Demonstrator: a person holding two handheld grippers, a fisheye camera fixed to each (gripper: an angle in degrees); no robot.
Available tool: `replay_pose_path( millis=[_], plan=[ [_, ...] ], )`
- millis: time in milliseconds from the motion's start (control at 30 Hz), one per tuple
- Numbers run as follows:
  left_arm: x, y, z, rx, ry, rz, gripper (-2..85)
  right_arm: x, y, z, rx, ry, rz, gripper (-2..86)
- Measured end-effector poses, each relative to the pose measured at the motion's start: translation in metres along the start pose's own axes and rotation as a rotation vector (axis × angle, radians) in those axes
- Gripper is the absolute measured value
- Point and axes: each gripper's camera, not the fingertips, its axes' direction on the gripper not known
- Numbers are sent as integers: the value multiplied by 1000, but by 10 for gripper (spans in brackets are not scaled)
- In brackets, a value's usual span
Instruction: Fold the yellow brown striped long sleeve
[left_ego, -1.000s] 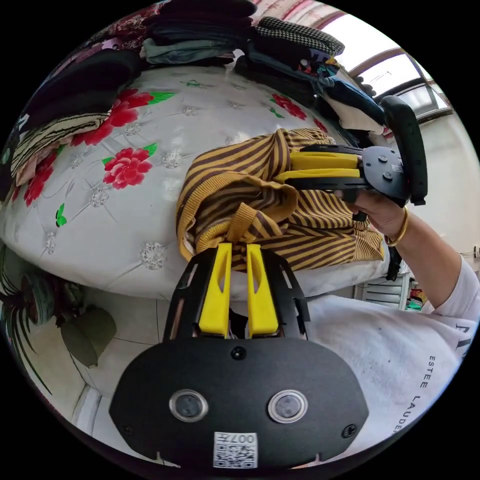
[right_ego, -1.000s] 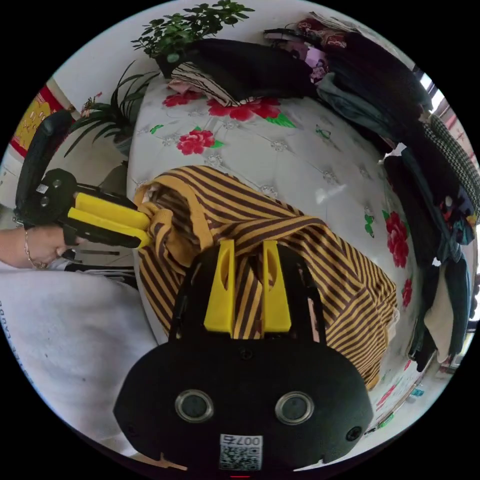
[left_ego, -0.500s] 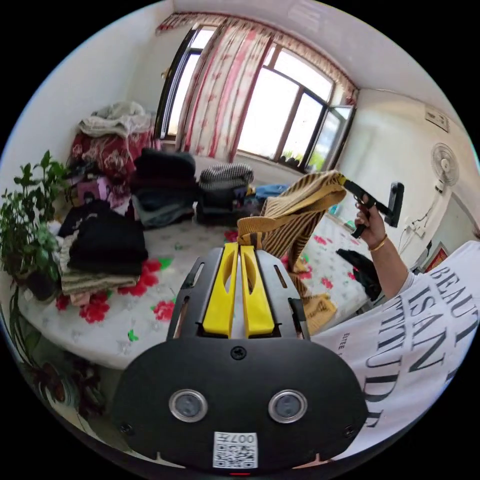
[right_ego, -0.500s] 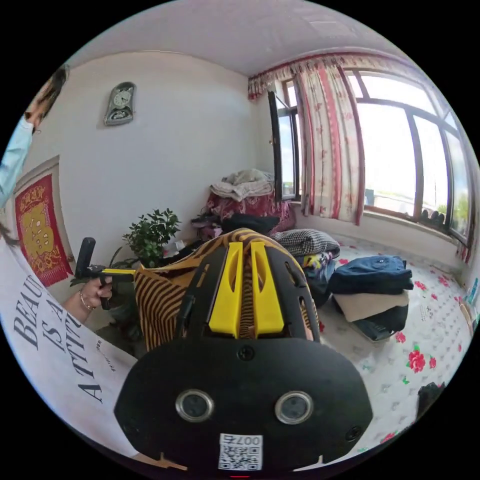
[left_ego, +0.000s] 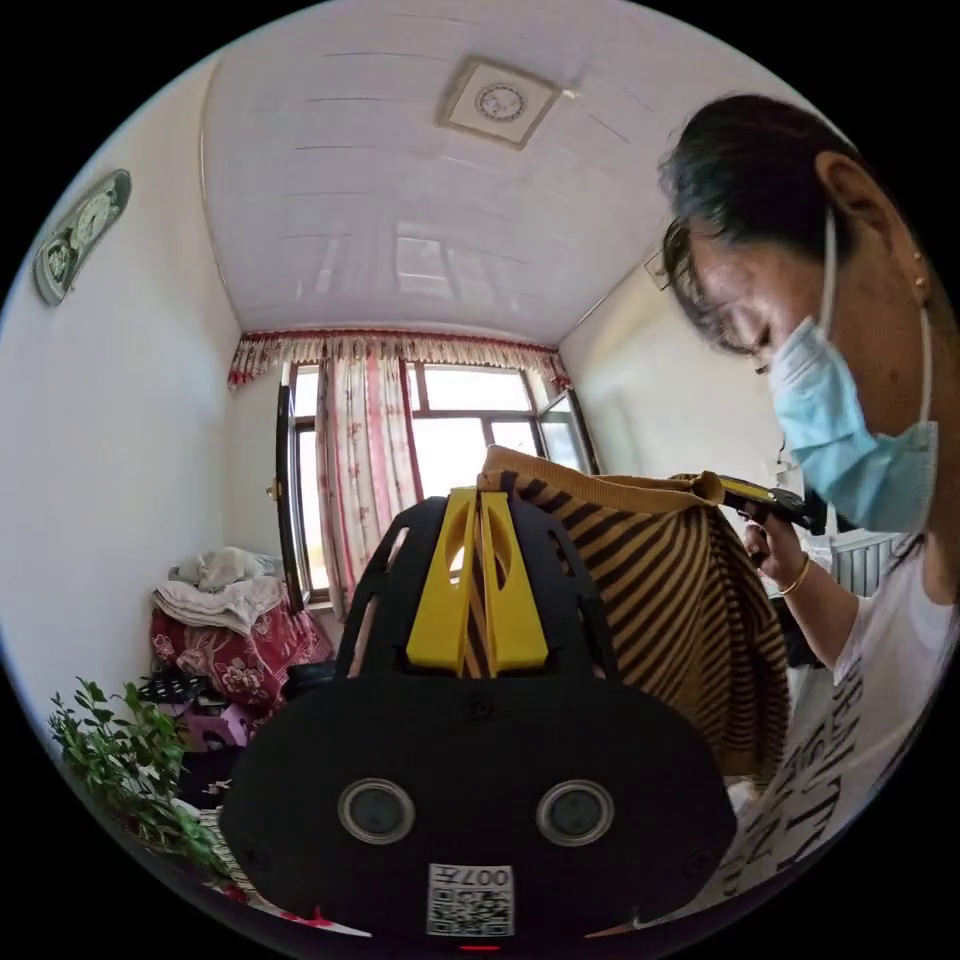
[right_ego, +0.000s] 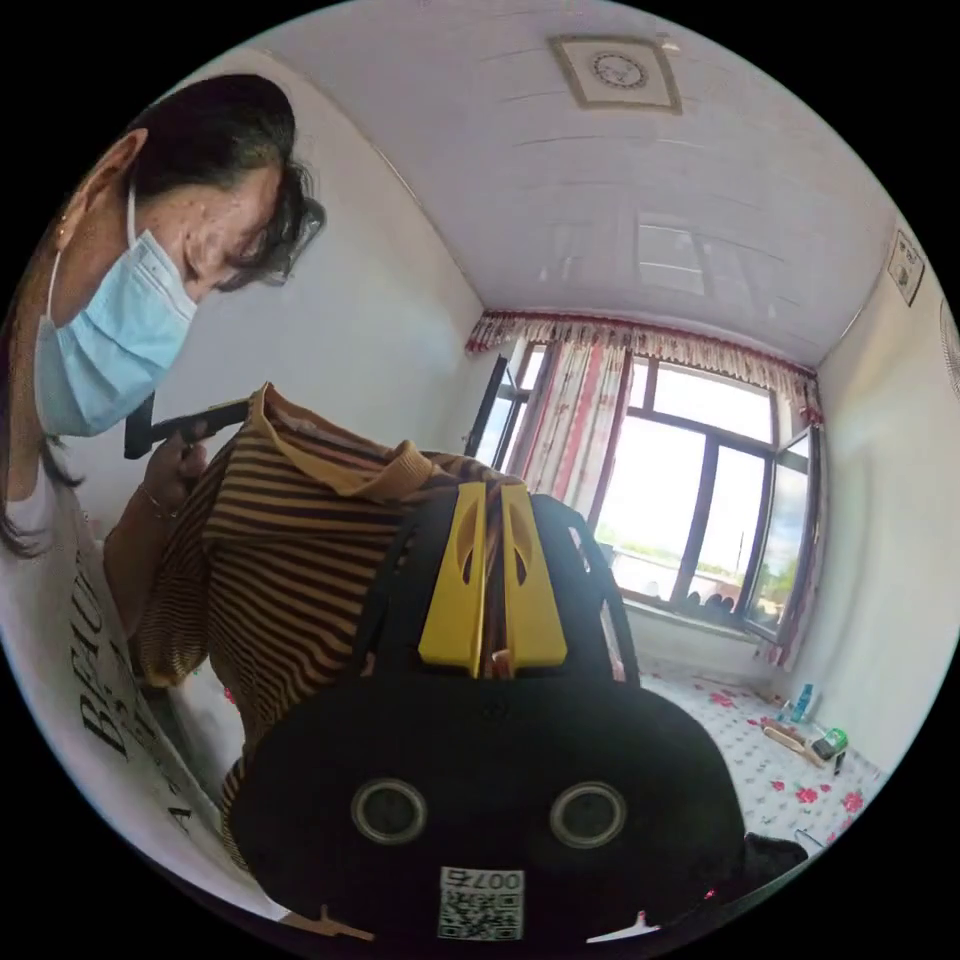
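Observation:
The yellow brown striped long sleeve (left_ego: 650, 610) hangs in the air, stretched between both grippers by its ribbed yellow edge (left_ego: 600, 490). In the left gripper view, my left gripper (left_ego: 478, 497) is shut on the striped cloth at one end of that edge. At the far end, the right gripper (left_ego: 745, 492), held in a hand, pinches the same edge. In the right gripper view, my right gripper (right_ego: 492, 492) is shut on the striped long sleeve (right_ego: 290, 560). The left gripper (right_ego: 205, 418) holds the far end beside the person's head. The garment's lower part is hidden behind the gripper bodies.
The person's head (left_ego: 800, 250) and white printed shirt (left_ego: 850, 760) are close behind the garment. A curtained window (left_ego: 400, 440), piled clothes (left_ego: 225, 620) and a green plant (left_ego: 120, 760) lie beyond. The floral bed cover (right_ego: 790, 780) shows low down.
Both grippers have lifted the striped garment off the bed and high into the air, spreading it between them. Both cameras now tilt up toward the ceiling.

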Motion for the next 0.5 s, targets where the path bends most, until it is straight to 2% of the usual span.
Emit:
replay_pose_path(
  millis=[67, 167, 233, 267, 300, 333, 500],
  plan=[
    [0, 11, 52, -92, -44, -4, -8, 27, 16, 46, -103, -40, 42, 1],
    [-6, 60, 179, -323, -148, 15, -4, 80, 62, 142, -264, -92, 160, 3],
    [-31, 144, 299, -601, -174, -74, 9, 113, 119, 224, -445, -136, 218, 10],
    [-39, 172, 323, -681, -190, -109, 22, 120, 137, 242, -498, -140, 246, 13],
    [-54, 231, 358, -874, -245, -177, 47, 129, 177, 273, -611, -134, 280, 20],
    [-62, 286, 369, -1004, -319, -220, 53, 136, 221, 292, -714, -106, 316, 30],
    [-47, 462, 300, -1205, -346, -283, 67, 139, 414, 288, -1003, -182, 469, 65]
  ],
)
